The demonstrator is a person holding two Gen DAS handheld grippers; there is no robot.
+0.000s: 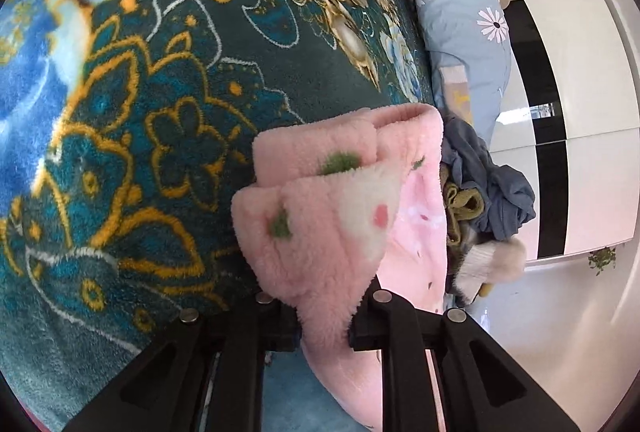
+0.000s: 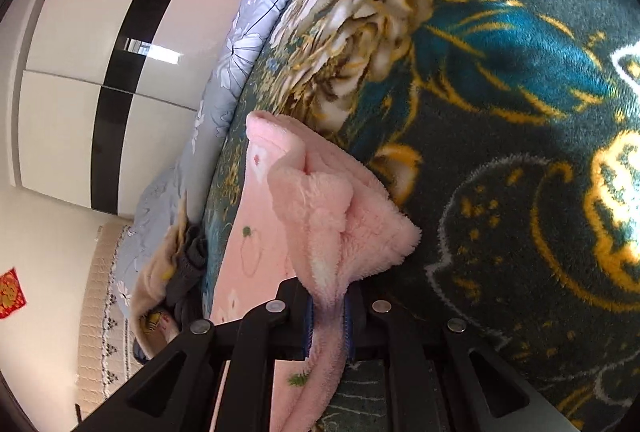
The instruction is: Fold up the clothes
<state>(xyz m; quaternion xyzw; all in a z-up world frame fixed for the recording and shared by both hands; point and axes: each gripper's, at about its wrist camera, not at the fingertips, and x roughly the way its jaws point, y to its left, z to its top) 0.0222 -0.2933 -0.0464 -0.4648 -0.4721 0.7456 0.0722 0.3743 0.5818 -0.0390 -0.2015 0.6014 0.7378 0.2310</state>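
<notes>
Left hand-held gripper [image 1: 324, 316]: both black fingers clenched on a thick bunch of the pink fleece garment with green and white fruit print [image 1: 332, 208]. Right hand-held gripper [image 2: 328, 316]: clamped on a narrower pinch of the same garment [image 2: 340, 216], blue pads tight on the fabric.

Garment sits on the bed, on the dark teal plush blanket with gold and blue flower pattern [image 1: 168, 80]. One edge is doubled over itself and raised off the blanket; the smooth pink printed side shows beneath the fleece.

We judge this mid-fold: two corners held, carry-over in progress. Next move calls for both grips travelling together, edge kept taut and level, laid onto the opposite edge, then let go. Thick pile may bunch up if one side lags.

Count:
- 2 grippers, both loaded
- 1 pink garment in hand
- 1 heap of unfolded clothes [image 1: 488, 192] just beyond it, grey, olive and cream pieces; exact number cannot be told
- 1 light blue daisy-print quilt [image 1: 460, 32] farther back
- 1 white wardrobe with a black stripe [image 2: 100, 72] at the far wall
</notes>
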